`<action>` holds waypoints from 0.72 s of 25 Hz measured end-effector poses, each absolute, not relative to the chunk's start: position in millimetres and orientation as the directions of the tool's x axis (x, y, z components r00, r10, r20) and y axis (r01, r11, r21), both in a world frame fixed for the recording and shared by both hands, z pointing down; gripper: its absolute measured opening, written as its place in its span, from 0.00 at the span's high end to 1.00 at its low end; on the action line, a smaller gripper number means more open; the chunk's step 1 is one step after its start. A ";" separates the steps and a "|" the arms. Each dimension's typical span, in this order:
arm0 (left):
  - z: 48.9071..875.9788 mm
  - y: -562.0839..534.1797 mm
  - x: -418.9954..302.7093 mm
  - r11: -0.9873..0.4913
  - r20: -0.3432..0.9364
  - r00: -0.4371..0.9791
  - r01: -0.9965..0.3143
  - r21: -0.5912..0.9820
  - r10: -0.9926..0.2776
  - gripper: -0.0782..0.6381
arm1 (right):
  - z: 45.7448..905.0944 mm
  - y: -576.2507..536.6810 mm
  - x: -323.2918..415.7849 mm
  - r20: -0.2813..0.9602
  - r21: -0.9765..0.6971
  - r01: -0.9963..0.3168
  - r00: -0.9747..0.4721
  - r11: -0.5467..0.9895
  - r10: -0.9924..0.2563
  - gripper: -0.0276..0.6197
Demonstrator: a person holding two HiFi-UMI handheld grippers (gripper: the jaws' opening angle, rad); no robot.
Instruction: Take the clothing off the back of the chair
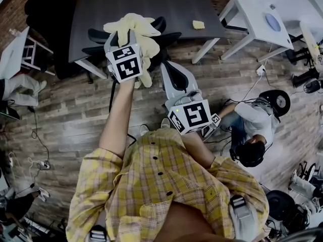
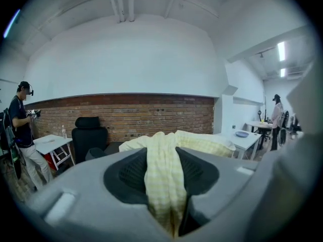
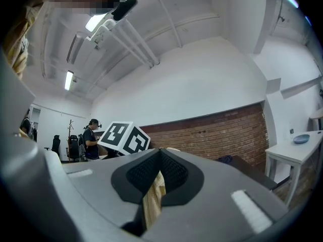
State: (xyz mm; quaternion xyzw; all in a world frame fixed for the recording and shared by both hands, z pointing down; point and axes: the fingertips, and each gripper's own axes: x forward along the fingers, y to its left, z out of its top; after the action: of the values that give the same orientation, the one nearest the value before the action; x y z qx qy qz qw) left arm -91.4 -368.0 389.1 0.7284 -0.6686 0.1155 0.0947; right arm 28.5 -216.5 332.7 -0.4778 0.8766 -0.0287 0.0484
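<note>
Left hand-held gripper [image 2: 162, 155], right one [image 3: 159, 160], clamped

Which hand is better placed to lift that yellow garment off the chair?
Left, probably: the left gripper has a thick fold of the clothing between its jaws at the chair, while the right gripper pinches only a thin strip.
</note>
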 end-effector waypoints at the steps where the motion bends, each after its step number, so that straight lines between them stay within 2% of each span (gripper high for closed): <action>1: 388.9 -366.9 -91.8 -0.088 0.286 0.082 -0.996 -0.011 -0.955 0.68 | 334.4 -215.5 28.9 -0.056 -0.106 -0.833 -0.540 0.542 -0.840 0.95; 18: 375.0 -354.8 -94.7 -0.102 0.221 0.105 -0.994 0.025 -0.970 0.71 | 337.5 -206.7 33.4 -0.049 -0.103 -0.837 -0.536 0.538 -0.843 0.95</action>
State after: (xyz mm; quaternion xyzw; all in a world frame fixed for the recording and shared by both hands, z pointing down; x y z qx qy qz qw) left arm -94.7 -354.8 375.0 0.7387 -0.6647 0.0741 0.0838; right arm 33.4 -206.7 337.5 -0.4795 0.8757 -0.0334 0.0460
